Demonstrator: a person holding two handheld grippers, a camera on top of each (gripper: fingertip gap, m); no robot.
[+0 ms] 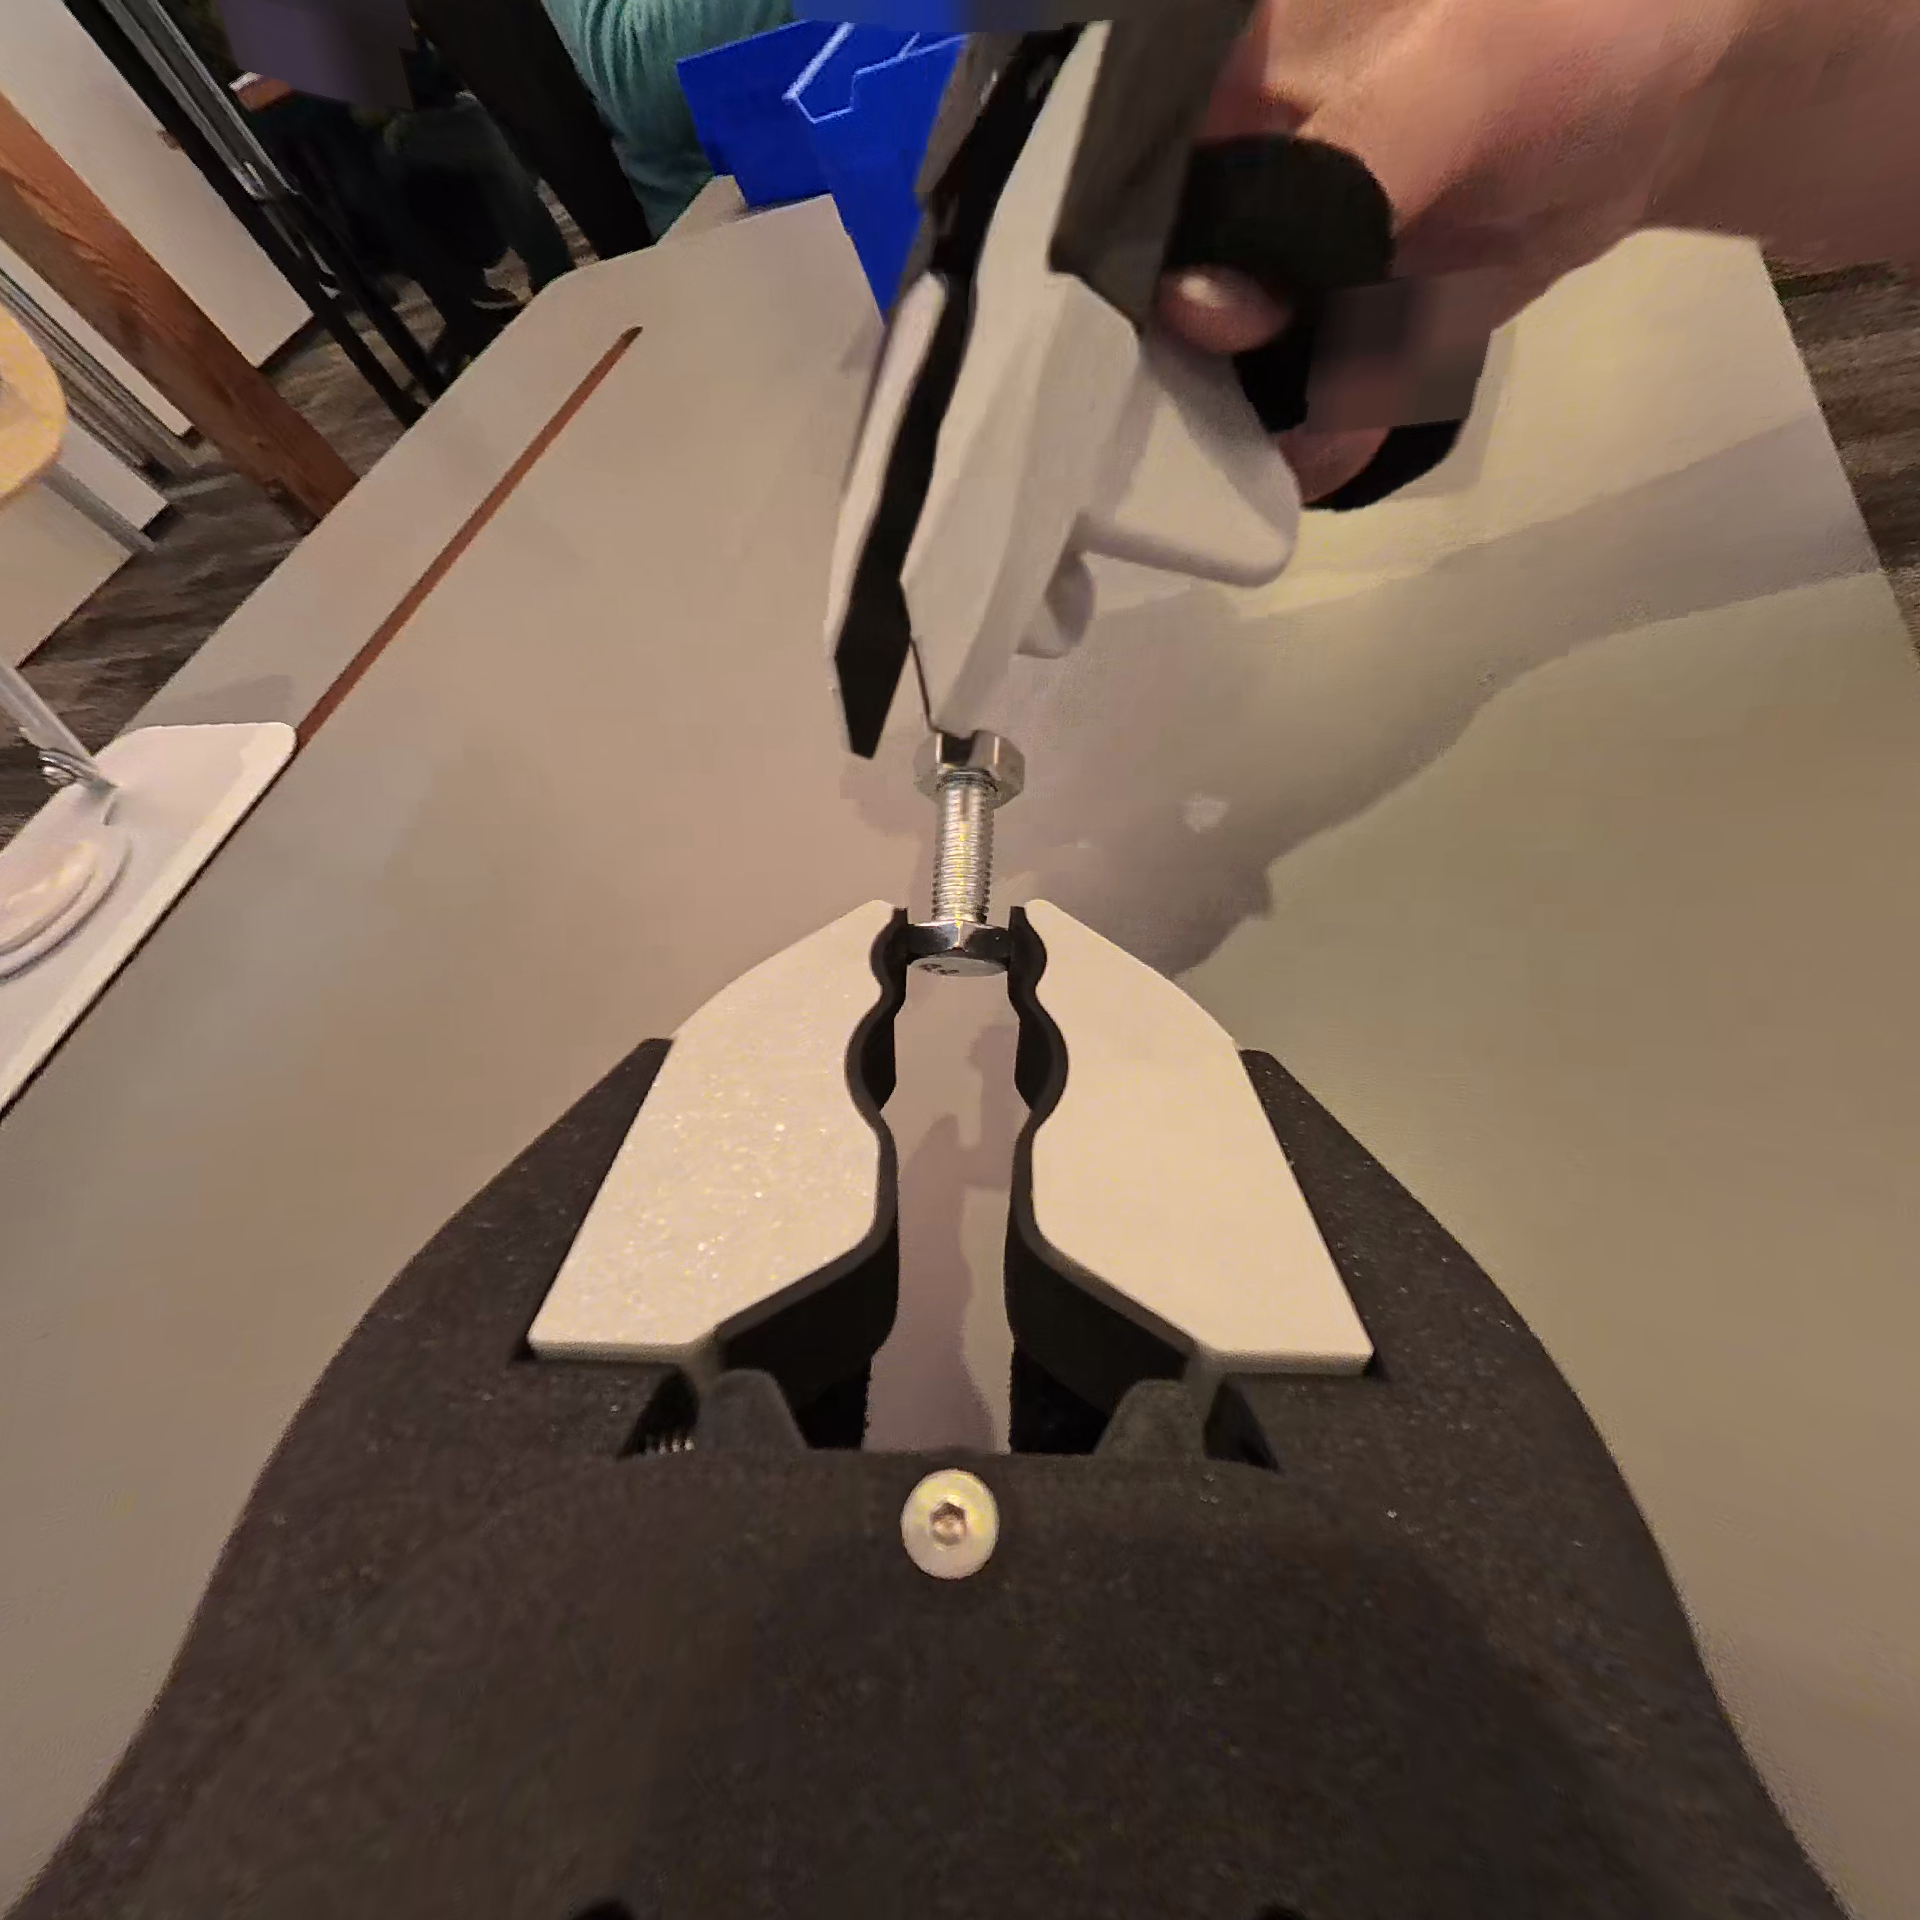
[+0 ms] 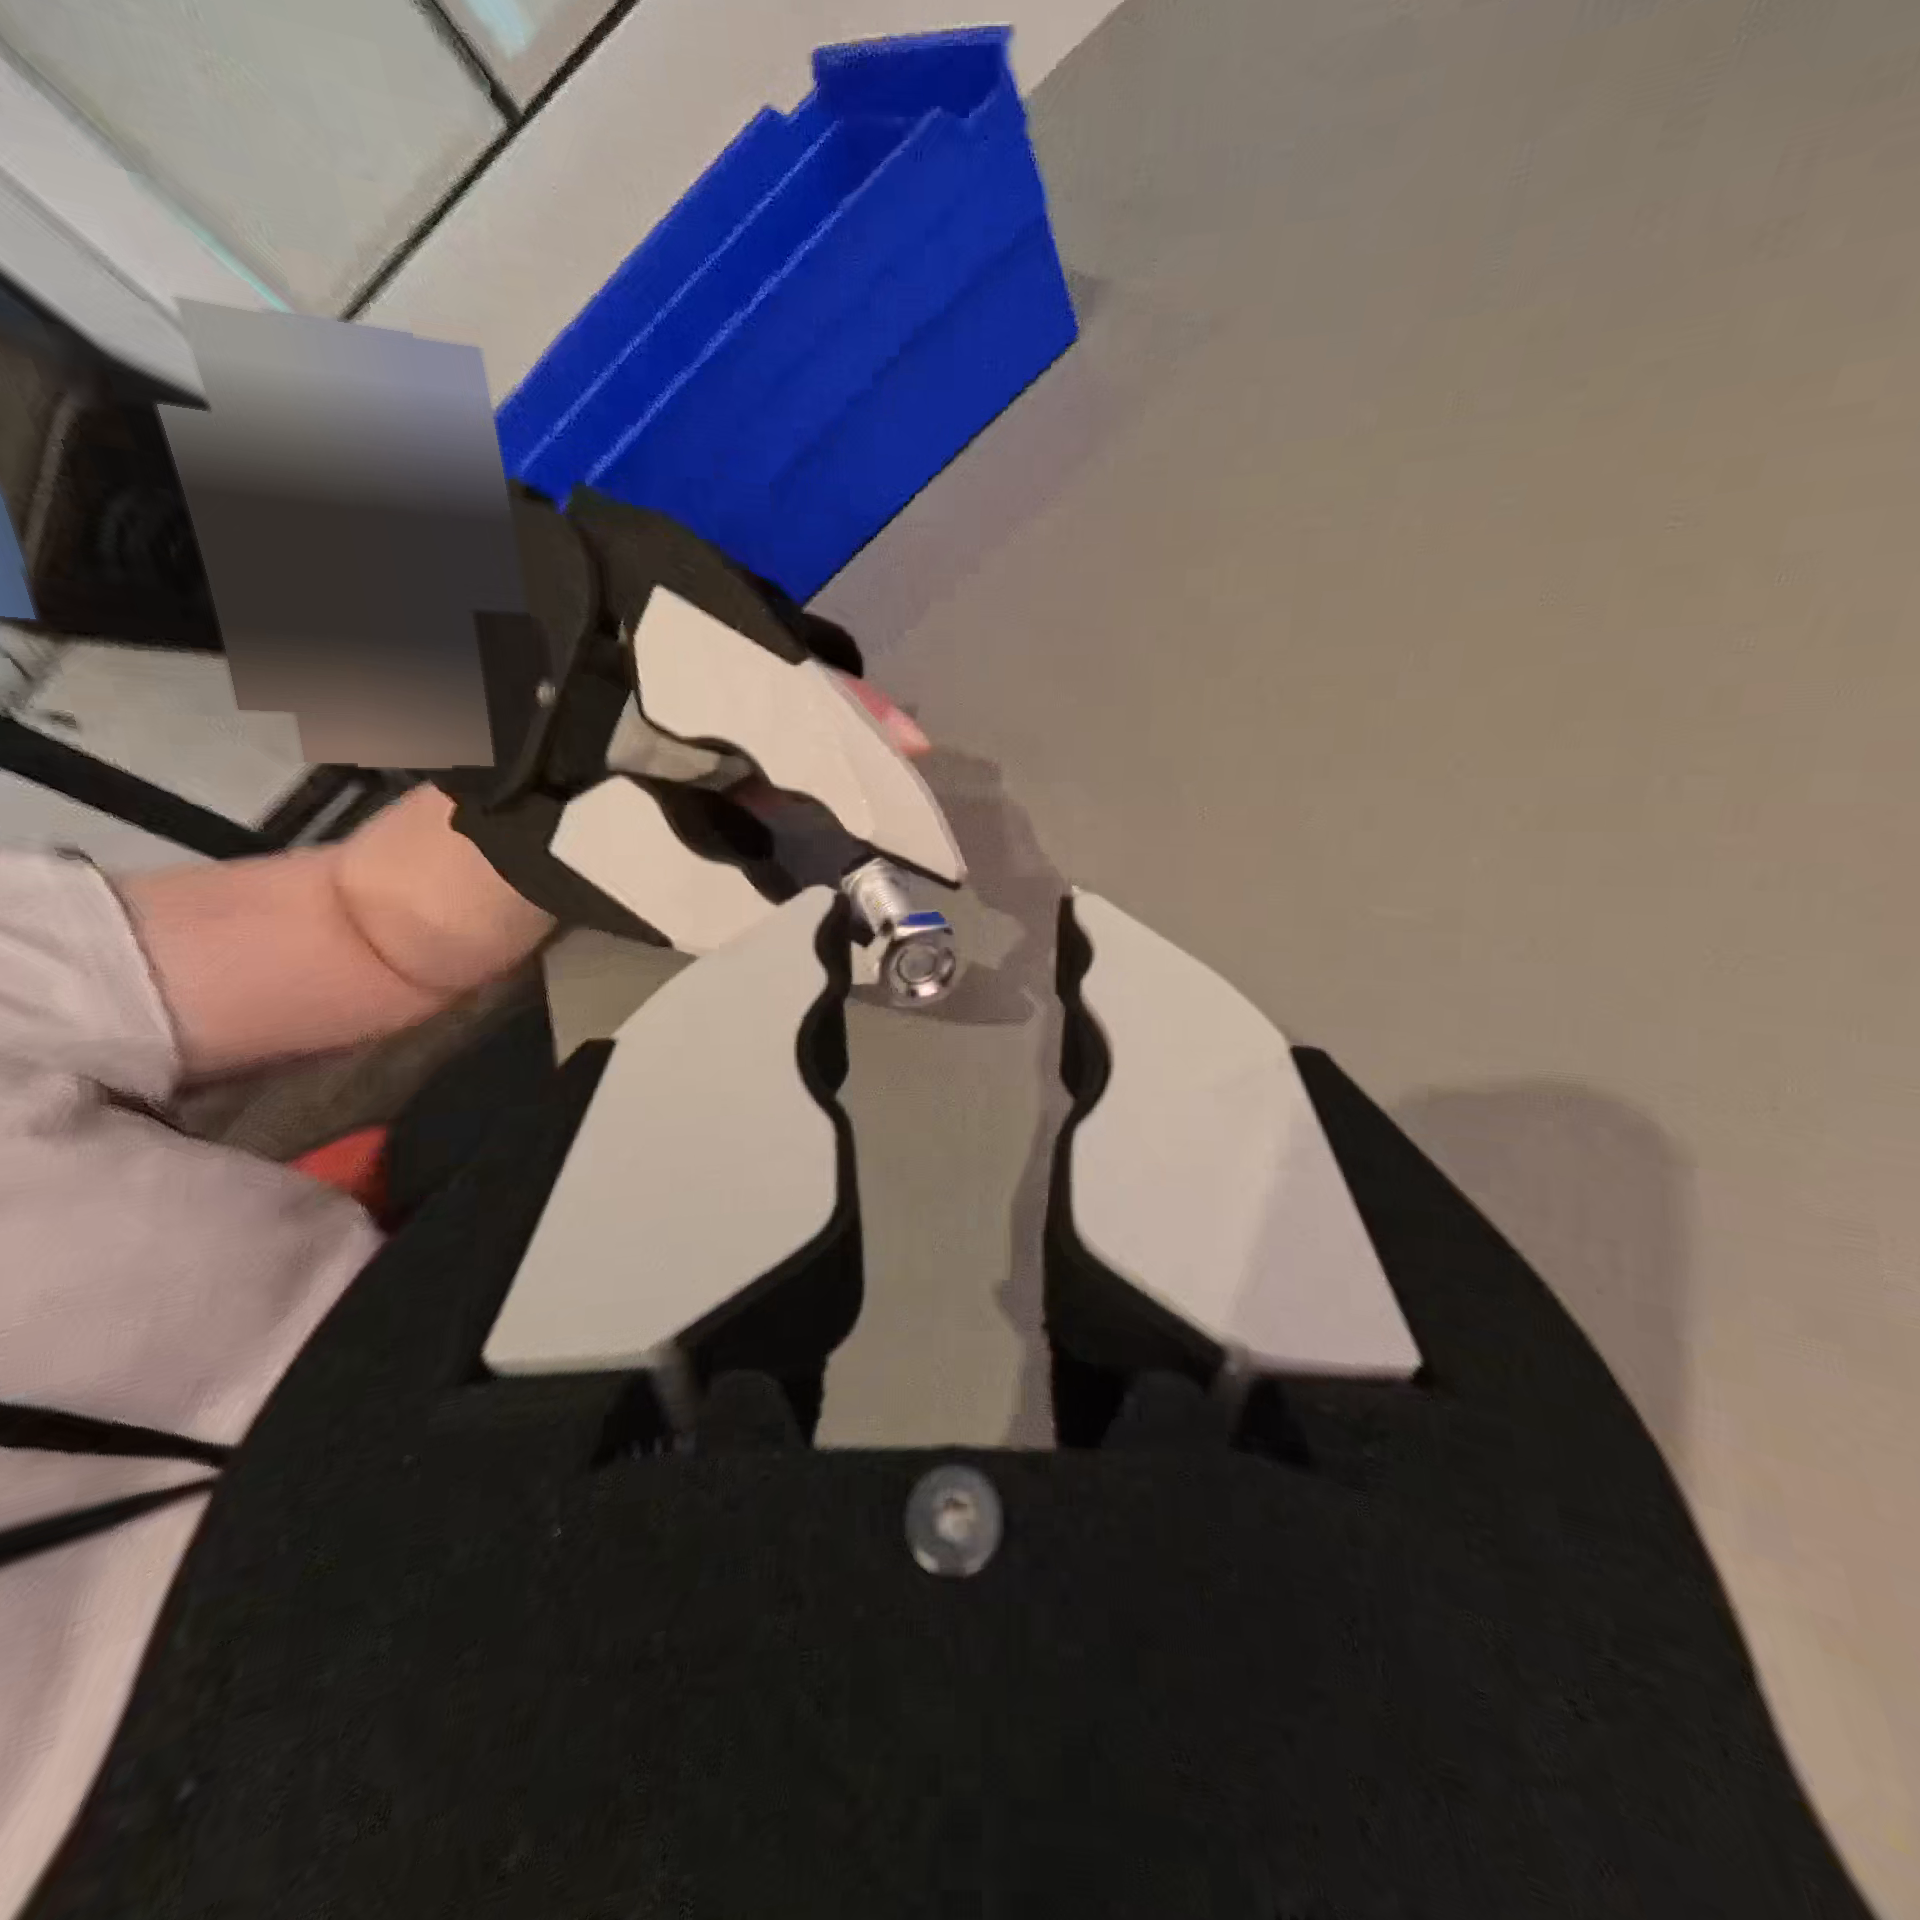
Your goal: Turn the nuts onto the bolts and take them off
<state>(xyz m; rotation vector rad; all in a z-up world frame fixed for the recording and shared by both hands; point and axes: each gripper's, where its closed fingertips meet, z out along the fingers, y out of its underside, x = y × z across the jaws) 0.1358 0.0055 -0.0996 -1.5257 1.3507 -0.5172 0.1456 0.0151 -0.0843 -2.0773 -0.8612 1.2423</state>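
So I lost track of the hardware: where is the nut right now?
The nut sits at the far end of the bolt, whose head the left gripper clamps; the right gripper is open around it, above the table.

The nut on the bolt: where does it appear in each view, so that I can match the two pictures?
Left wrist view: the nut sits above centre, at the bolt's far end, under the right gripper.
Right wrist view: it is at centre, facing the camera, between the open fingertips.
Shared landmark: the blue bin on the table, behind the nut.
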